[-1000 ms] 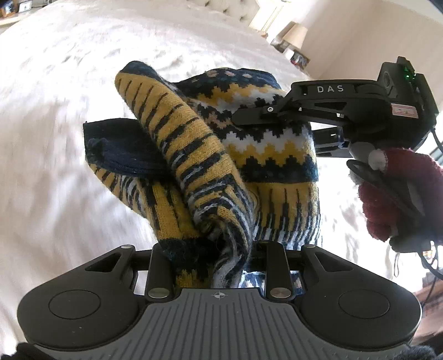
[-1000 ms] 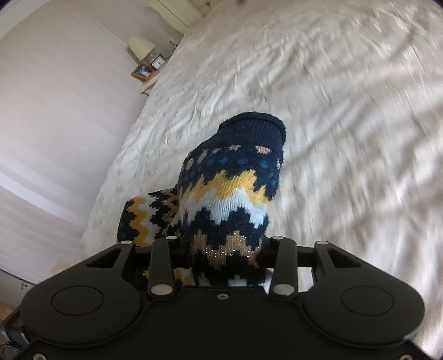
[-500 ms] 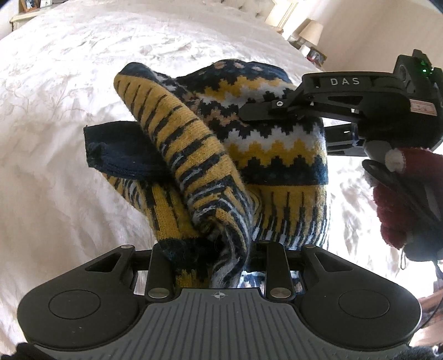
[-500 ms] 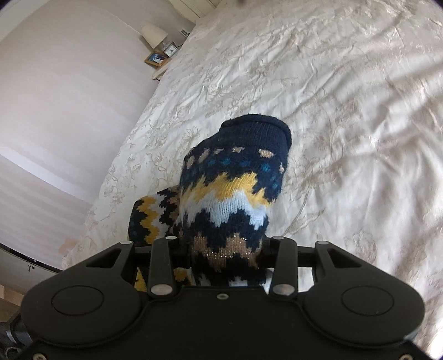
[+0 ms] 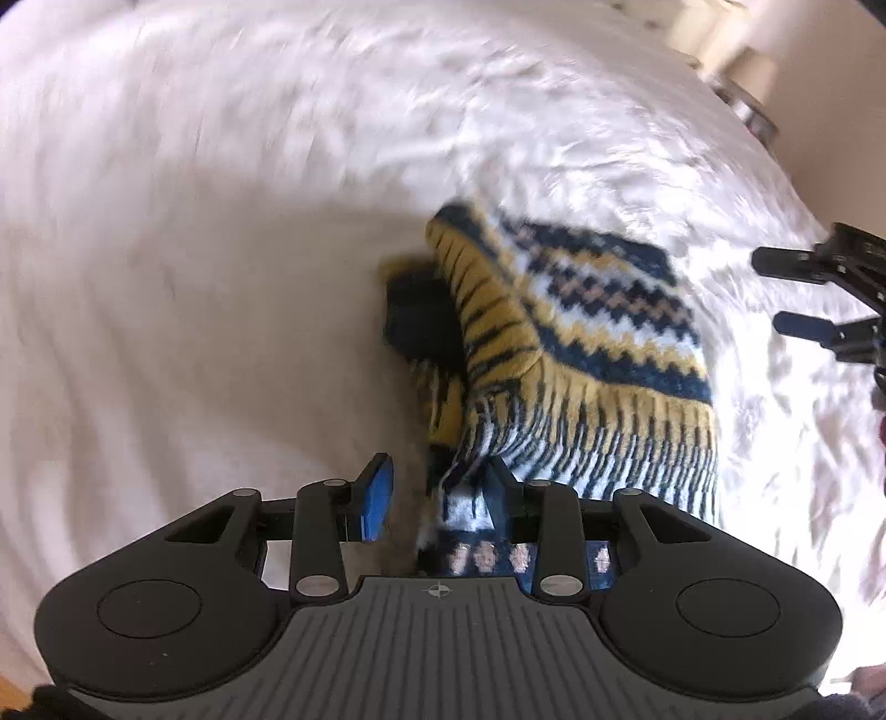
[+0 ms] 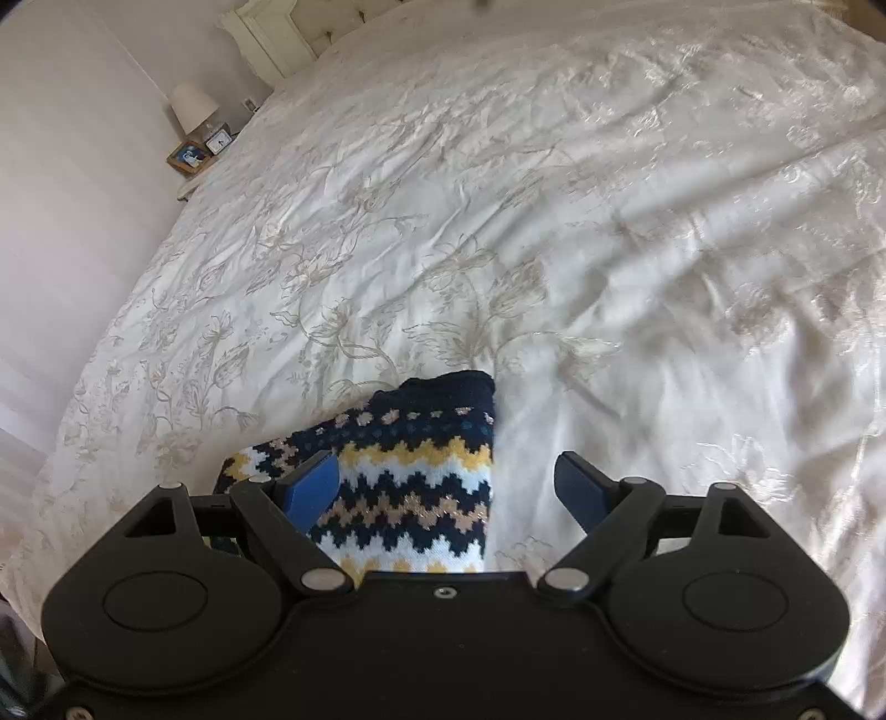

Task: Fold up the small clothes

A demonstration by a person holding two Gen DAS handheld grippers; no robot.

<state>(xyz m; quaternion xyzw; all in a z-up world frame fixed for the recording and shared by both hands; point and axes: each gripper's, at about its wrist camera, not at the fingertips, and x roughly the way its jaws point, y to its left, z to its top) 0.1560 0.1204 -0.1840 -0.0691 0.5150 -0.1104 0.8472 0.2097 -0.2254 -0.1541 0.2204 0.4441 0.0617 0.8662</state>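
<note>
A knitted navy, yellow and white patterned garment [image 5: 570, 343] lies folded on the white bedspread [image 5: 194, 277]. My left gripper [image 5: 437, 493] sits at its near edge, jaws open, with a fold of knit still resting between the blue pads [image 5: 376, 493]. My right gripper [image 6: 448, 487] hangs just above the same garment [image 6: 421, 487] with its jaws wide open and nothing held. Its open fingers also show at the right edge of the left wrist view [image 5: 814, 293].
The embroidered white bedspread [image 6: 554, 221] fills both views. A nightstand with a lamp [image 6: 191, 105], a small clock and a picture frame stands at the bed's far left, beside the wall. A white headboard [image 6: 277, 33] is at the far end.
Both grippers have opened and let go of the garment, which now lies on the bed. The right gripper has drawn away to the right of it.
</note>
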